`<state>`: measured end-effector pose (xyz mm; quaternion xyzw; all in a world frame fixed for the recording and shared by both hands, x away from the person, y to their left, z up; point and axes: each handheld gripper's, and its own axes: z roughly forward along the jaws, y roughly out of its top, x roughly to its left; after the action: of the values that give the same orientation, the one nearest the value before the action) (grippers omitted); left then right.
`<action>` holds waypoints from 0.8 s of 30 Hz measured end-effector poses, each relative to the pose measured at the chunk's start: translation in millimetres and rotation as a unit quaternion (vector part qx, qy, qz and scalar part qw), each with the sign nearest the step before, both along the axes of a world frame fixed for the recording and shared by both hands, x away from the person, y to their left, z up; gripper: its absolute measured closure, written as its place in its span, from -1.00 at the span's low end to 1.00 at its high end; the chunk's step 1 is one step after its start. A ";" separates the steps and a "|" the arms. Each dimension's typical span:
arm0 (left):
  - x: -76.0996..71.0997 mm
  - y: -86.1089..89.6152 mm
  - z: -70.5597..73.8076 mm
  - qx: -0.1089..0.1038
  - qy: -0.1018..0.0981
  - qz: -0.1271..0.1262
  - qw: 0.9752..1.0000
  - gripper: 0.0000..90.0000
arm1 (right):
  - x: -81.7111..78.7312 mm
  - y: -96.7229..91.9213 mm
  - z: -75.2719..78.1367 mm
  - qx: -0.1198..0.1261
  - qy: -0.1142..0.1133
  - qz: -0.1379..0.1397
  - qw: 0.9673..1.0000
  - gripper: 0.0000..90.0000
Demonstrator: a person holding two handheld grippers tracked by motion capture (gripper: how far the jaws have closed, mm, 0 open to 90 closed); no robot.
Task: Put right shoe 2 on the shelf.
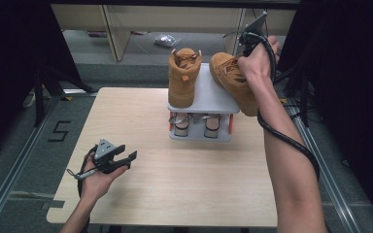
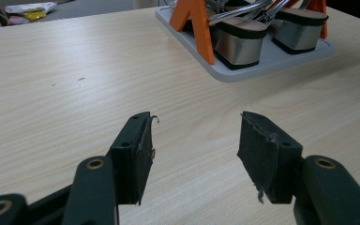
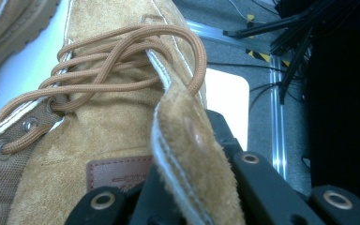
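The right tool (image 1: 250,41) is clamped on the collar of a tan boot (image 1: 233,80), holding it tilted just off the right edge of the grey rack (image 1: 213,97); its mate (image 1: 183,77) stands upright on the rack's top. The step in hand looks like carrying the boot (setting it on or lifting it off, I cannot tell). The left tool (image 2: 194,145) hangs with its jaws apart and nothing between them, low over the bench (image 2: 75,84). Next calls for levelling the sole.
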<state>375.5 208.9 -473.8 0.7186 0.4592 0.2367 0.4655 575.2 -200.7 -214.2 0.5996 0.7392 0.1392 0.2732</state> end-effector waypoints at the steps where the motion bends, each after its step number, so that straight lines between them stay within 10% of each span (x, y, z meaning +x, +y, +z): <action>1: 0.0 0.1 0.1 0.000 0.000 0.000 1.000 -0.02 | 0.6 1.4 0.2 0.001 0.000 -0.002 1.000 0.93; 24: -0.1 2.4 -0.7 -0.003 -0.003 0.002 1.000 -0.02 | 12.1 15.3 -6.5 0.036 0.001 0.005 0.999 0.90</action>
<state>375.4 211.4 -474.6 0.7159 0.4600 0.2382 0.4682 587.3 -185.4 -220.7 0.6057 0.7368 0.1666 0.2502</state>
